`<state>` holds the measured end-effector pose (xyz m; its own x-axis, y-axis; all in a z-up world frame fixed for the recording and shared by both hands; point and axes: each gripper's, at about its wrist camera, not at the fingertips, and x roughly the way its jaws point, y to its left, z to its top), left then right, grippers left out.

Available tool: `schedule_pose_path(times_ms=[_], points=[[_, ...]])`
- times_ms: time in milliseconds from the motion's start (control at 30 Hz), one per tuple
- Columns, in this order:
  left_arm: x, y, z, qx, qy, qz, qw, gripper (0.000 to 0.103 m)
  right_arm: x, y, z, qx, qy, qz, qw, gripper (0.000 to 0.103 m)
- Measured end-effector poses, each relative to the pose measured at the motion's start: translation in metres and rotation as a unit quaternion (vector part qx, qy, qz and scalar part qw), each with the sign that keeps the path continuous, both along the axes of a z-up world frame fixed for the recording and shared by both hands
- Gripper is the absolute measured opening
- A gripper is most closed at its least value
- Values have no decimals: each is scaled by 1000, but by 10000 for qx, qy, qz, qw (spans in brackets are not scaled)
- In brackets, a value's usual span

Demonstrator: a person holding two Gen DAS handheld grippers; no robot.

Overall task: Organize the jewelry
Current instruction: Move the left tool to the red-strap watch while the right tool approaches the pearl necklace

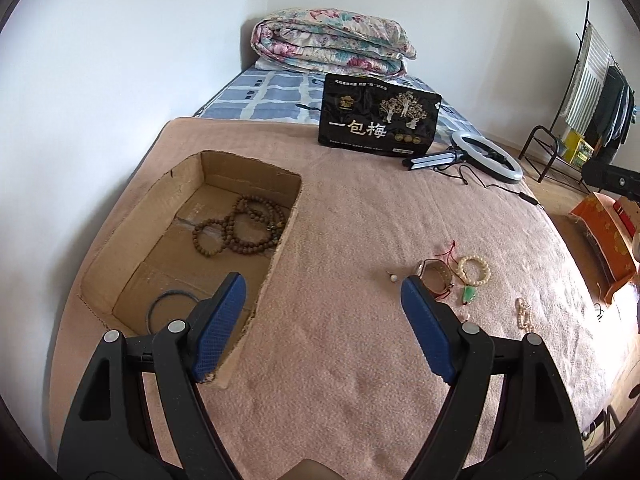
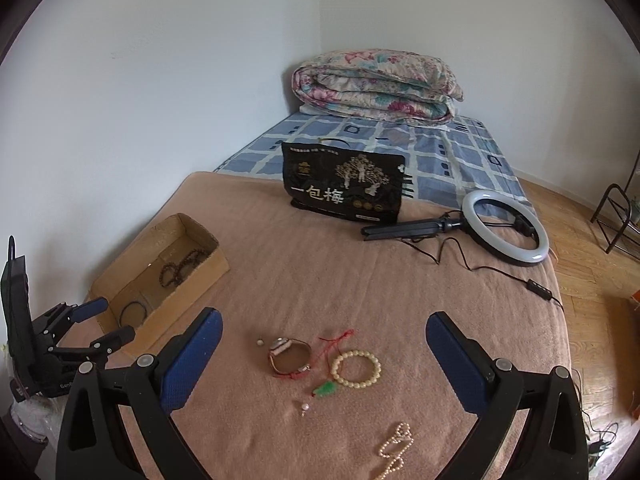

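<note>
A shallow cardboard box (image 1: 168, 240) sits on the tan blanket (image 1: 340, 340) near the wall, and it plainly serves as the collecting place: a coil of dark wooden prayer beads (image 1: 240, 226) and a thin dark bangle (image 1: 170, 306) already lie on its floor. The rest of the jewelry is spread loose on the blanket well apart from the box: a wristwatch (image 2: 290, 356) with a red cord (image 2: 336, 340) beside it, a cream bead bracelet (image 2: 356, 369), a small green pendant (image 2: 326, 390), a tiny pearl stud (image 2: 305, 407), another little bead (image 2: 260, 343) and a pearl strand (image 2: 394, 446) nearest the bed's edge. The right gripper (image 2: 324, 344) hangs over this cluster, tilted down toward it, jaws spread to their widest with nothing between them; I'd judge it is lining up for the watch or the bracelet. The left gripper (image 1: 322, 308) slopes down at the box's near corner, one finger over the box rim and the other over the blanket, jaws apart and empty. A black snack pouch (image 1: 378, 114) and a ring light (image 1: 486, 154) lie further back, out of the way.
</note>
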<state>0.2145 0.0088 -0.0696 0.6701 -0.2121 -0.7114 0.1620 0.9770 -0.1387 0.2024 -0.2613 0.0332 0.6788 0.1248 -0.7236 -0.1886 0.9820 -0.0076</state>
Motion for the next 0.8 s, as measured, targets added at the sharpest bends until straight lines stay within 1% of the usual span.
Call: schedule_pose_path(times_ms=[167, 200, 233, 367, 433, 567, 633, 800], points=[[3, -25, -6, -90, 68, -255, 9996, 82, -21, -33, -8, -109, -1, -248, 9996, 103], [4, -31, -8, -107, 98, -300, 9994, 80, -24, -37, -11, -126, 24, -277, 9995, 103], [5, -36, -10, -114, 138, -352, 9992, 76, -28, -42, -14, -142, 50, -304, 9994, 103], [10, -56, -19, -142, 276, -582, 9978, 73, -41, -55, -27, -291, 123, -367, 9988, 103], [13, -67, -24, -162, 359, -696, 9968, 66, -47, -59, -35, -372, 152, -380, 9985, 103], [23, -86, -37, -177, 540, -860, 9947, 60, -57, -72, -53, -434, 246, -437, 9978, 103], [28, -95, -45, -160, 654, -934, 9933, 55, -61, -79, -63, -398, 312, -468, 9976, 103], [43, -110, -64, -237, 891, -927, 9914, 52, -68, -99, -90, -306, 566, -548, 9964, 102]])
